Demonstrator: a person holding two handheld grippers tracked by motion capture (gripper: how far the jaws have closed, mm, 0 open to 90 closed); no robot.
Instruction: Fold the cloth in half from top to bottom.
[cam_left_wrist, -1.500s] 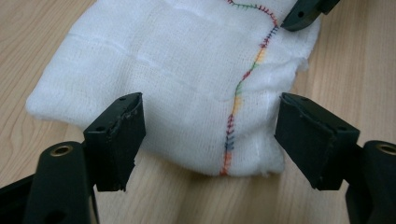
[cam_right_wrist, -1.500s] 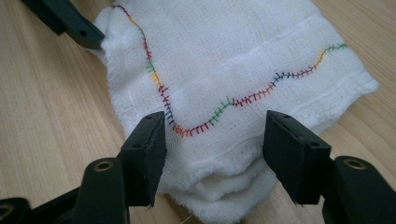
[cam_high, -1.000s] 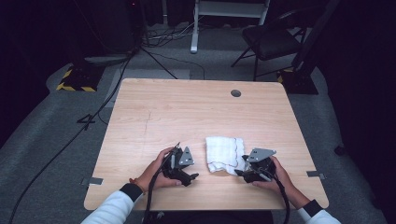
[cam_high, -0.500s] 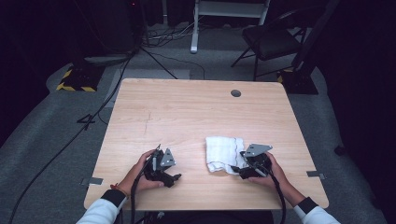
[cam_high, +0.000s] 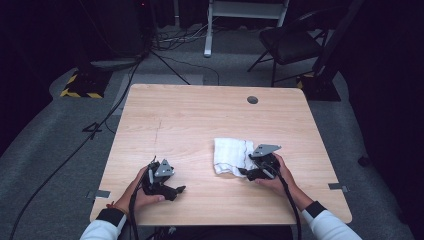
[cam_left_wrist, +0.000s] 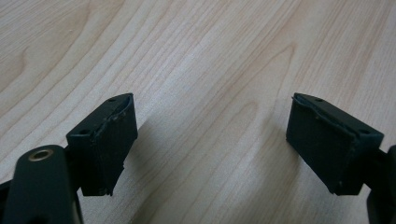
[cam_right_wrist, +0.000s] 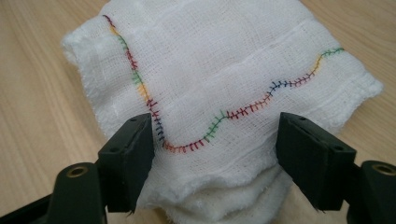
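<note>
Near the table's (cam_high: 200, 120) front edge, left gripper (cam_high: 172, 189) held low over bare wood, jaws spread wide with nothing between them. Slightly farther in and to the right, right gripper (cam_high: 245, 171) with jaws just opened, straddling the near edge of a folded white cloth (cam_high: 230, 154) with rainbow stitching, lying flat on the wood, not pinched. Beyond, a round hole (cam_high: 252, 99) near the far edge, and a dark chair (cam_high: 290, 42) on the floor.

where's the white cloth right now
In the high view the folded white cloth lies on the table, right of centre near the person's edge. The right gripper is at its near right corner, jaws open around the edge.
</note>
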